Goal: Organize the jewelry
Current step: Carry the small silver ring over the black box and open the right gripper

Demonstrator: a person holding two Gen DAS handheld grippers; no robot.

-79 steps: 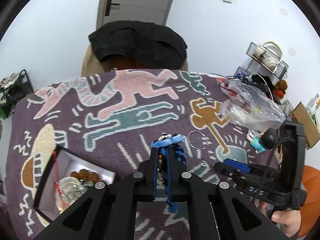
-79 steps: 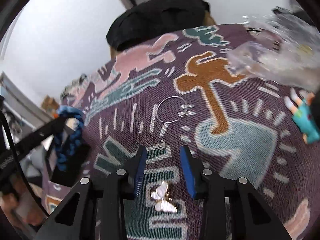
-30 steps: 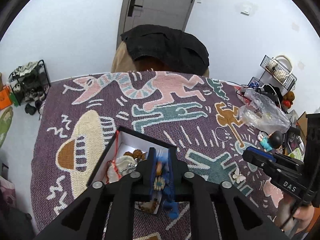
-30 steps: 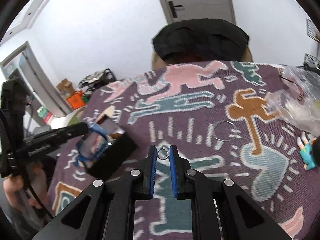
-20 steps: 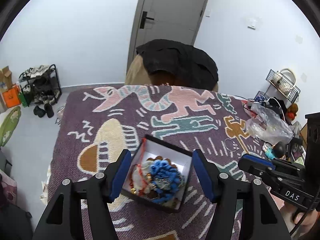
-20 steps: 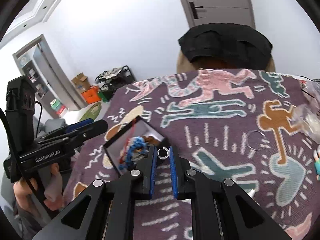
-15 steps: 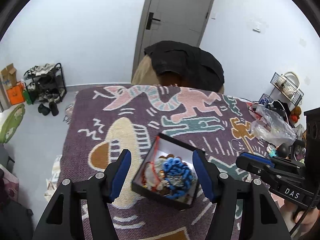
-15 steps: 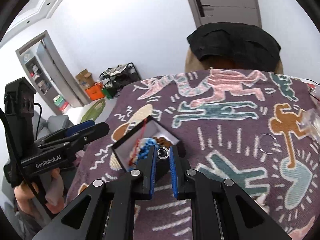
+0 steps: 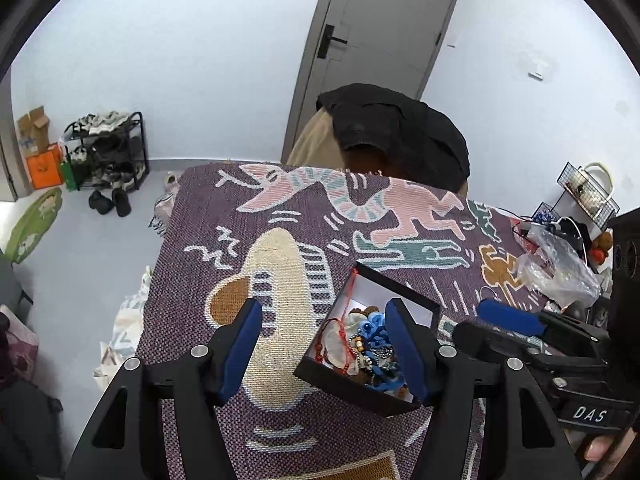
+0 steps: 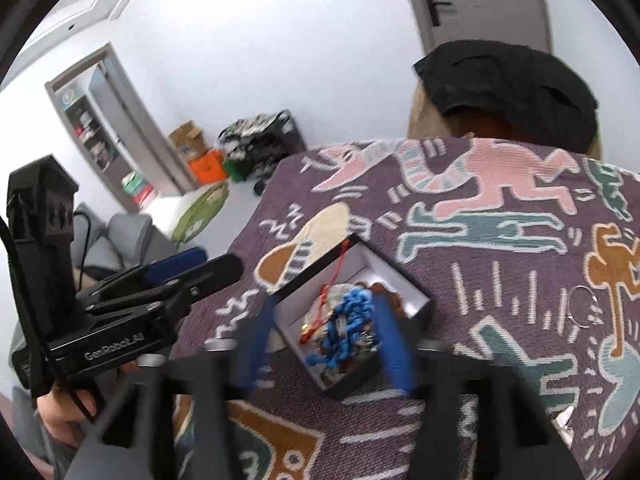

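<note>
A black jewelry box (image 9: pixel 374 398) with a white lining sits on the patterned purple cloth; it also shows in the right wrist view (image 10: pixel 416 294). It holds a blue braided bracelet (image 10: pixel 346 320), red cord (image 9: pixel 340 324) and beads. My left gripper (image 9: pixel 322 344) is open and empty, above the box's left side. My right gripper (image 10: pixel 324 332) is open over the box, its fingers blurred. I cannot make out the small ring it held. A thin silver hoop (image 10: pixel 582 308) lies on the cloth to the right.
A chair with a black jacket (image 9: pixel 396 128) stands at the table's far edge. A clear plastic bag (image 9: pixel 556 264) and clutter sit at the right edge. The cloth's left edge (image 9: pixel 160 264) drops to the floor, with a shoe rack (image 9: pixel 106 156) beyond.
My left gripper opened and let the blue bracelet drop into the box. My right gripper carried a small ring over the box and has just opened.
</note>
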